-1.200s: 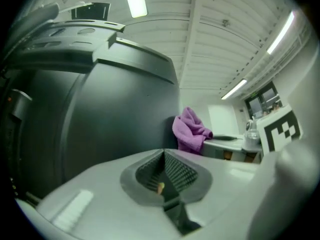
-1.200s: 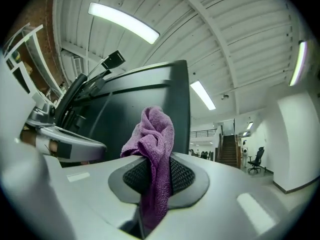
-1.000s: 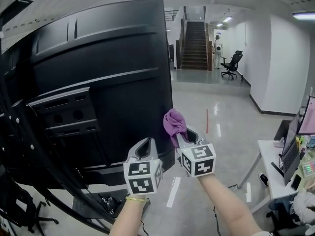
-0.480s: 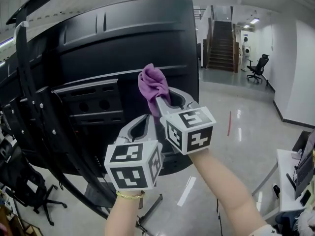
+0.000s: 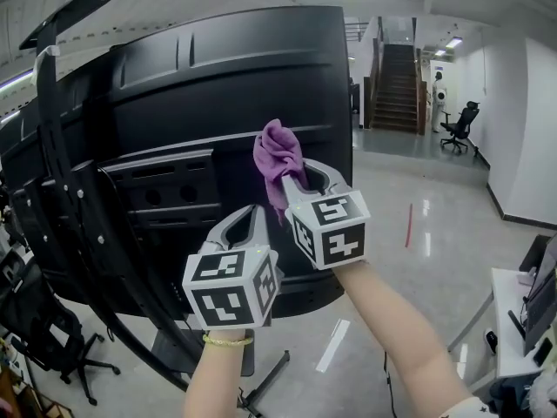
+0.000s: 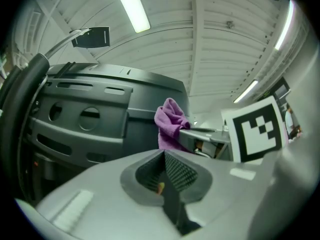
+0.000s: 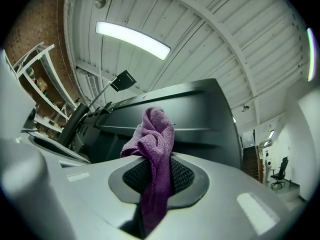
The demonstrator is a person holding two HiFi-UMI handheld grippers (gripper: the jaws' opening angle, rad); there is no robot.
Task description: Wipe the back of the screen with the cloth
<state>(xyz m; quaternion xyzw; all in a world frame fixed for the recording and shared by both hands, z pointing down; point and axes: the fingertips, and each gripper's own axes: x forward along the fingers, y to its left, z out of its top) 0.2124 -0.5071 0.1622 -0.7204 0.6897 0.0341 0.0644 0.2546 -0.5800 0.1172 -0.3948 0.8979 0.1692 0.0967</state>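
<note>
The big black screen (image 5: 200, 85) stands on a wheeled stand with its ribbed back panel toward me. My right gripper (image 5: 291, 177) is shut on a bunched purple cloth (image 5: 278, 155), and the cloth's top sits against or just in front of the back panel near its right side. In the right gripper view the purple cloth (image 7: 152, 144) rises from between the jaws in front of the screen (image 7: 190, 114). My left gripper (image 5: 244, 225) hangs lower and to the left, shut with nothing in it. The left gripper view shows the cloth (image 6: 171, 124) beside the screen's back (image 6: 100, 114).
Black stand arms and cables (image 5: 78, 216) run down the left. An office chair (image 5: 35, 338) stands at the lower left. A glossy floor (image 5: 409, 233) stretches right toward stairs (image 5: 400, 85). A desk corner (image 5: 513, 294) is at the far right.
Both grippers rose from below the screen's lower edge to its middle. The cloth now sits slightly higher and further right on the back panel than half a second ago.
</note>
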